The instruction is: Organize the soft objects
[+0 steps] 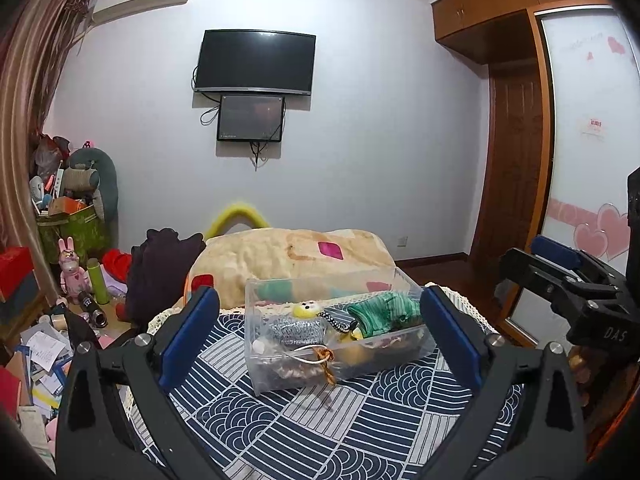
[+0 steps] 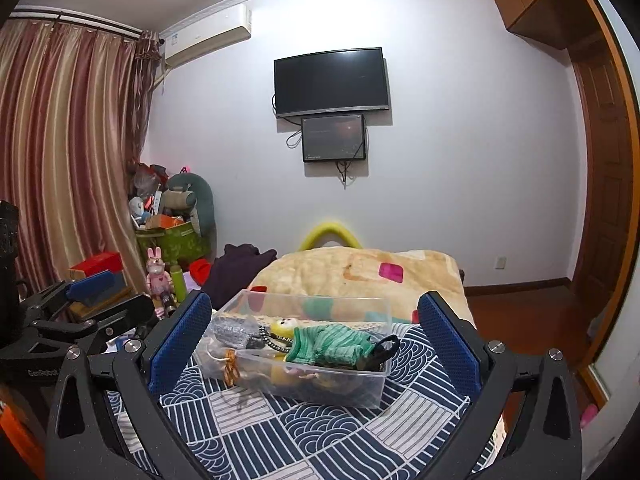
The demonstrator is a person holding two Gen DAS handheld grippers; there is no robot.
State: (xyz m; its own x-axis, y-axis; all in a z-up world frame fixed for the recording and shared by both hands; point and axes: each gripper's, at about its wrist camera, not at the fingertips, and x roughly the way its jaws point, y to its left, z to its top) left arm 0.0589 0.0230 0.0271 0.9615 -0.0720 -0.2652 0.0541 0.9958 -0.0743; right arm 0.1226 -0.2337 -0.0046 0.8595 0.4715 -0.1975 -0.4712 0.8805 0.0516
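A clear plastic bin (image 1: 404, 354) stands on a navy and white patterned cloth (image 1: 360, 420). It holds a green striped knit item (image 1: 384, 308), a grey knit piece (image 1: 298, 330), a small yellow plush (image 1: 306, 309) and a black-and-white cord. The bin also shows in the right wrist view (image 2: 340, 384), with the green knit (image 2: 332, 344) on top. My left gripper (image 1: 320, 340) is open and empty, its jaws standing either side of the bin, short of it. My right gripper (image 2: 316, 344) is open and empty, likewise framing the bin.
A folded beige blanket (image 1: 288, 260) lies behind the bin, dark clothing (image 1: 160, 268) to its left. Cluttered boxes, papers and toys (image 1: 72, 272) fill the left floor. A wooden wardrobe (image 1: 516, 160) stands right. The right gripper shows in the left wrist view (image 1: 568, 280).
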